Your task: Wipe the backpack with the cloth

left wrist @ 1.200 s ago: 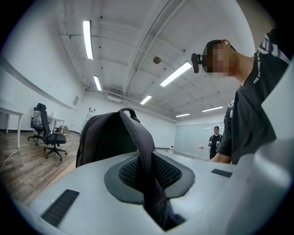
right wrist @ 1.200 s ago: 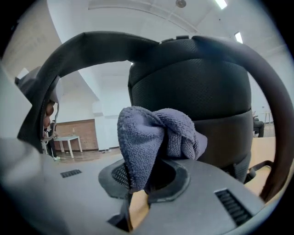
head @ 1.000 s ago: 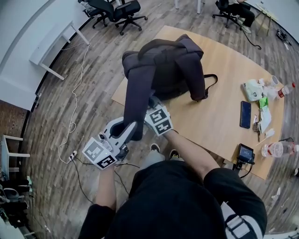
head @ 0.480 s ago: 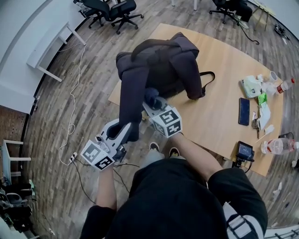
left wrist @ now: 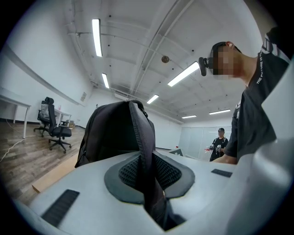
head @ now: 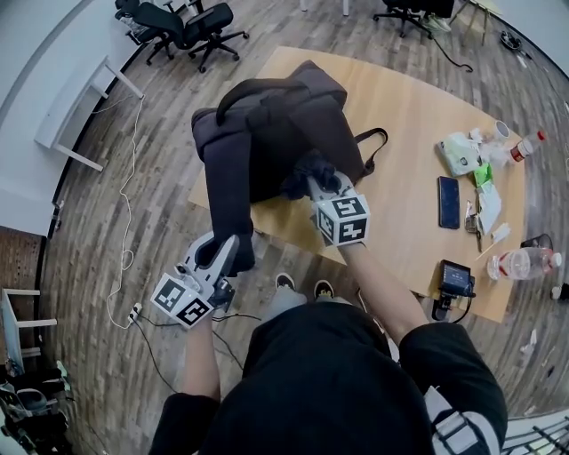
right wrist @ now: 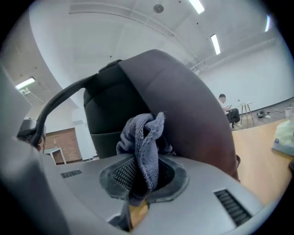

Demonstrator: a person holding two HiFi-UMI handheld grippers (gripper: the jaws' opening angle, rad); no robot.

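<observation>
A dark backpack (head: 267, 124) lies on the wooden table (head: 409, 115) with its straps facing up. Its left strap (head: 229, 200) hangs past the table's near edge, and my left gripper (head: 233, 253) is shut on the strap's lower end. In the left gripper view the strap (left wrist: 143, 151) runs straight up from between the jaws to the backpack (left wrist: 108, 133). My right gripper (head: 318, 184) is shut on a bunched blue-grey cloth (head: 307, 171), which presses on the backpack between the two straps. In the right gripper view the cloth (right wrist: 144, 135) sticks out of the jaws against the backpack (right wrist: 188, 105).
At the table's right end lie a black phone (head: 447, 202), a wipes pack (head: 460, 153), papers and two bottles (head: 523, 262). A small black device (head: 453, 280) sits on the near edge. Office chairs (head: 182, 22) stand at the far left, and a cable (head: 124, 222) trails on the floor.
My right gripper has carried the cloth from the left strap near the table edge up and right onto the backpack's body. The left gripper has sunk a little with the strap.
</observation>
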